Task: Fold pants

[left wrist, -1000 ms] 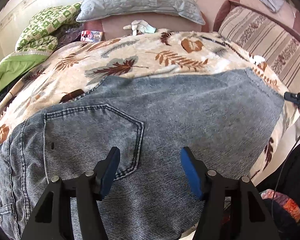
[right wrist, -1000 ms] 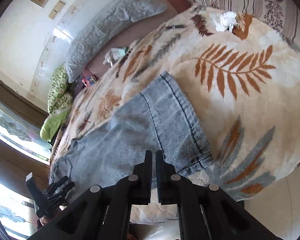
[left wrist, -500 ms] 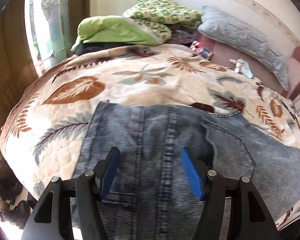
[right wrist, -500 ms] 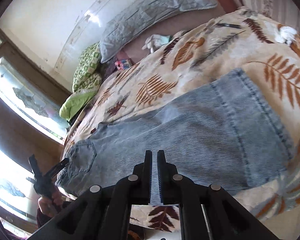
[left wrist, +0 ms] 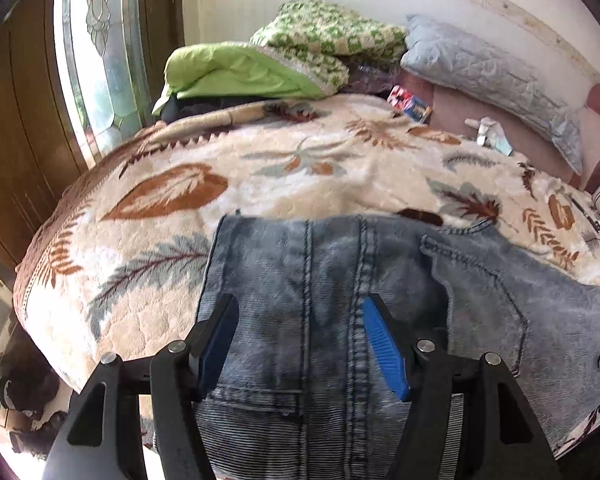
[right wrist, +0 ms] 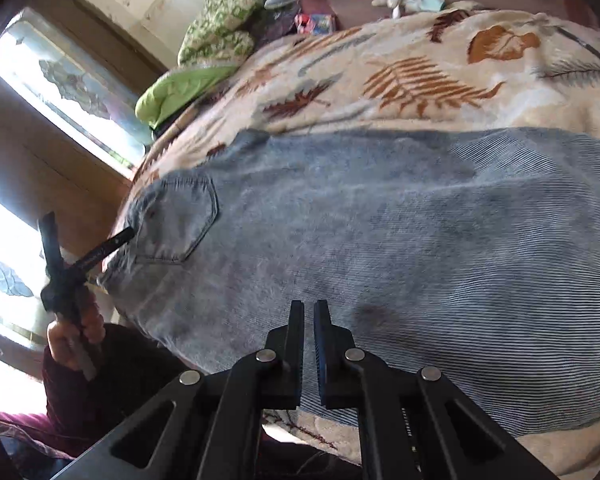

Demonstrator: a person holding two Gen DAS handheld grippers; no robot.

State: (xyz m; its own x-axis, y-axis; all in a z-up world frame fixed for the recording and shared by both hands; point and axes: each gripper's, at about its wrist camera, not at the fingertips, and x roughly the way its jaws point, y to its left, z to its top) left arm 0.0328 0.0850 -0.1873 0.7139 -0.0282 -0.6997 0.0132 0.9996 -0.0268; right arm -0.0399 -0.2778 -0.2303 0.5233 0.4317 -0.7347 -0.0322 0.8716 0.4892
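Light blue denim pants (left wrist: 340,280) lie flat across a leaf-patterned blanket (left wrist: 260,168), waistband at the left, legs running right. In the right wrist view the pants (right wrist: 380,240) fill the middle, back pocket (right wrist: 176,216) at the left. My left gripper (left wrist: 300,332) is open, its blue pads (left wrist: 384,344) hovering over the waistband seams; it also shows in the right wrist view (right wrist: 84,256) at the pants' left end. My right gripper (right wrist: 308,332) is shut with nothing between its fingers, above the pants' near edge.
A green quilt (left wrist: 240,72), a patterned green blanket (left wrist: 324,40) and a grey pillow (left wrist: 492,76) lie at the bed's far side. A small red box (left wrist: 408,104) and a white bundle (left wrist: 488,132) sit nearby. A window (left wrist: 100,40) is to the left.
My left gripper swung left from the pocket area to the waistband end. My right gripper moved from the hem end toward the middle of the near edge, staying shut.
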